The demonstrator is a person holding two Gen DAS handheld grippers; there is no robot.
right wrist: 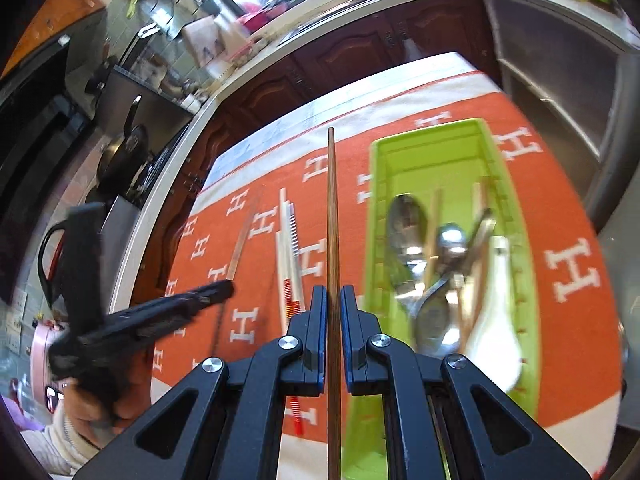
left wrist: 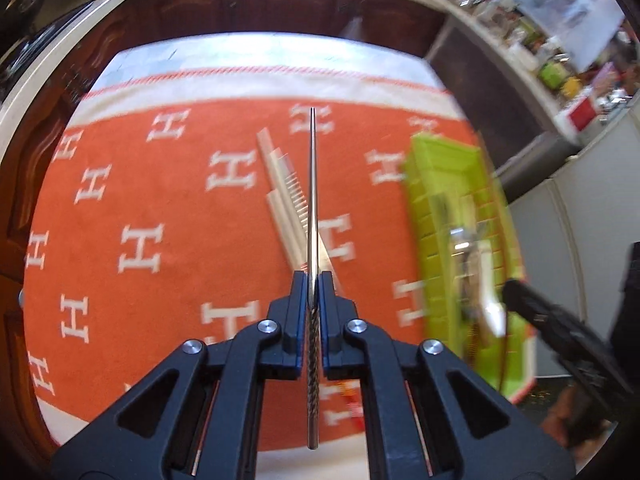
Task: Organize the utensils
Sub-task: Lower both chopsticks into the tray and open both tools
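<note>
My left gripper (left wrist: 313,276) is shut on a metal chopstick (left wrist: 312,184) and holds it above the orange cloth. My right gripper (right wrist: 333,292) is shut on a wooden chopstick (right wrist: 332,208), left of the green tray (right wrist: 378,160). The tray holds metal spoons (right wrist: 406,224), a white ceramic spoon (right wrist: 496,320) and wooden chopsticks. The tray also shows blurred in the left wrist view (left wrist: 448,160). White chopsticks with a red end (right wrist: 289,248) lie on the cloth; they show in the left wrist view (left wrist: 280,188) under the metal chopstick. The left gripper shows in the right wrist view (right wrist: 216,294).
An orange cloth with white H letters (left wrist: 160,200) covers the table. Dark wooden cabinets (left wrist: 280,4) stand behind it. A stove with a pan (right wrist: 124,152) is at the left. A cluttered counter (left wrist: 560,60) runs along the back right.
</note>
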